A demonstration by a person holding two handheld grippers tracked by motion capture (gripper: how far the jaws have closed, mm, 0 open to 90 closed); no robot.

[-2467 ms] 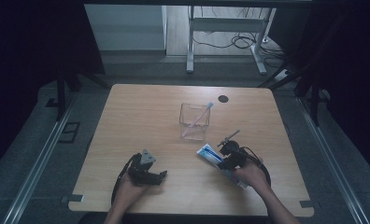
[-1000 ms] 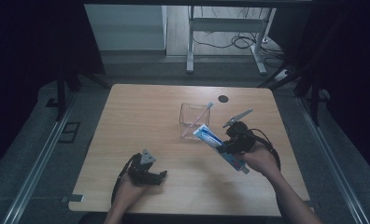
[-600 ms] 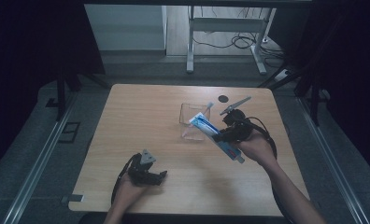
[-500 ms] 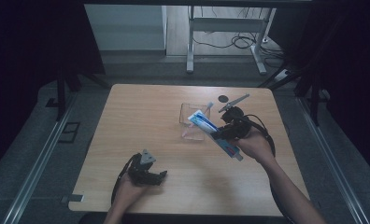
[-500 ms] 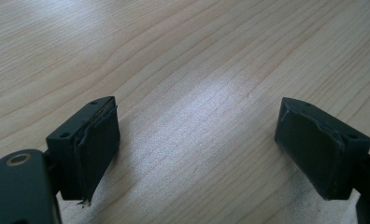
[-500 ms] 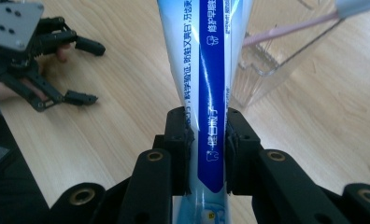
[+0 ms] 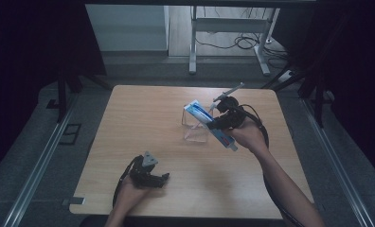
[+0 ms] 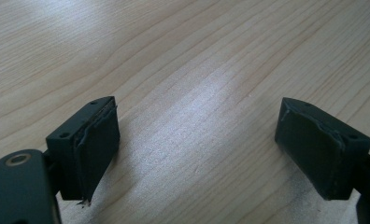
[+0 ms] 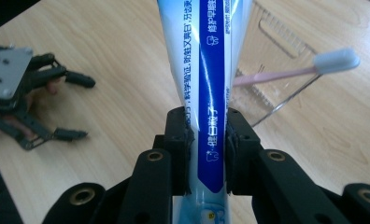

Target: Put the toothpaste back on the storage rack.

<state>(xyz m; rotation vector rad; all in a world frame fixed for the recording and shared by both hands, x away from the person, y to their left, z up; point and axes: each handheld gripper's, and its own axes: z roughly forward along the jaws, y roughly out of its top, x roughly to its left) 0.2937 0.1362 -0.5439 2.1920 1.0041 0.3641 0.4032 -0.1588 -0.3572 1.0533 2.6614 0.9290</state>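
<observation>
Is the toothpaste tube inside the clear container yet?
Not yet: toothpaste tube, clamped in the right gripper, hangs tilted above the clear container.

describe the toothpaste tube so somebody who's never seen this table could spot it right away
Start at the wooden table, then find the clear container right of its middle. Just above it, the right hand-held gripper clamps a toothpaste tube, slanted. It is white with a blue stripe and blue print, unlike the thin pink toothbrush leaning in the container.
</observation>
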